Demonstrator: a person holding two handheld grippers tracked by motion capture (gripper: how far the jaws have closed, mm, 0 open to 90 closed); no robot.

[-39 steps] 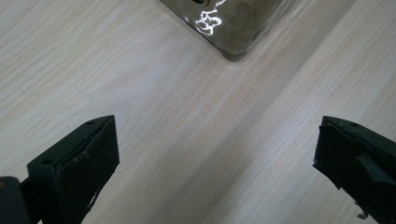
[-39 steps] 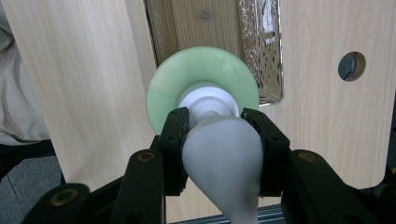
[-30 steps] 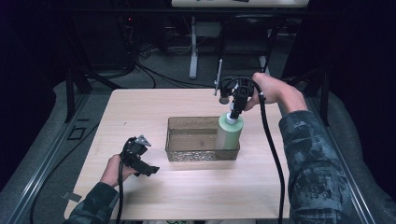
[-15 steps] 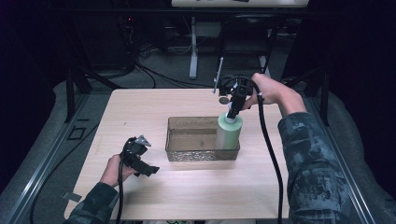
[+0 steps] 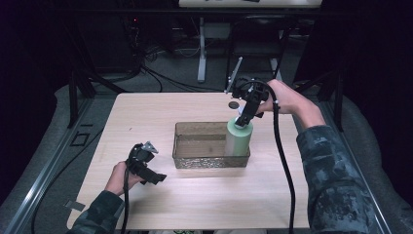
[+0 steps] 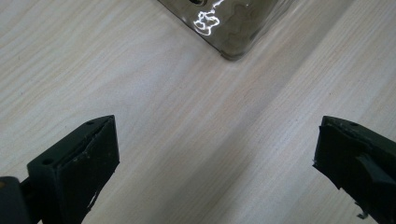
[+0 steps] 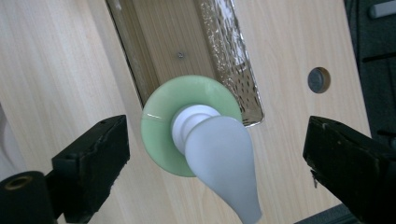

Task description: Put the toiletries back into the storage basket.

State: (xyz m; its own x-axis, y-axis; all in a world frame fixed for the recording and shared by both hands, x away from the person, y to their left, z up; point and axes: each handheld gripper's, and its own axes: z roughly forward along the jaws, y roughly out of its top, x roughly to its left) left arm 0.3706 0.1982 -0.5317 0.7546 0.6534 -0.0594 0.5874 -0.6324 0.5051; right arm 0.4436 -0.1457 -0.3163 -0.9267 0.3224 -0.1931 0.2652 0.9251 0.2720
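A pale green pump bottle (image 5: 238, 139) with a white pump head (image 7: 224, 158) stands upright in the right end of a clear rectangular tray (image 5: 204, 161) at mid-table. My right gripper (image 5: 242, 117) hangs just above the pump, pointing down. Its jaws have just been opening and now stand wide on either side of the pump head without touching it (image 7: 215, 135). My left gripper (image 5: 155, 176) rests low over the wood at the front left, open with nothing between its jaws (image 6: 215, 163). A corner of the tray (image 6: 233, 28) lies ahead of it.
A round dark grommet (image 5: 234, 104) sits in the tabletop behind the tray, near the right hand. The left part of the tray's floor (image 7: 173, 42) holds nothing. Stands and cables crowd the dark floor beyond the table's far edge.
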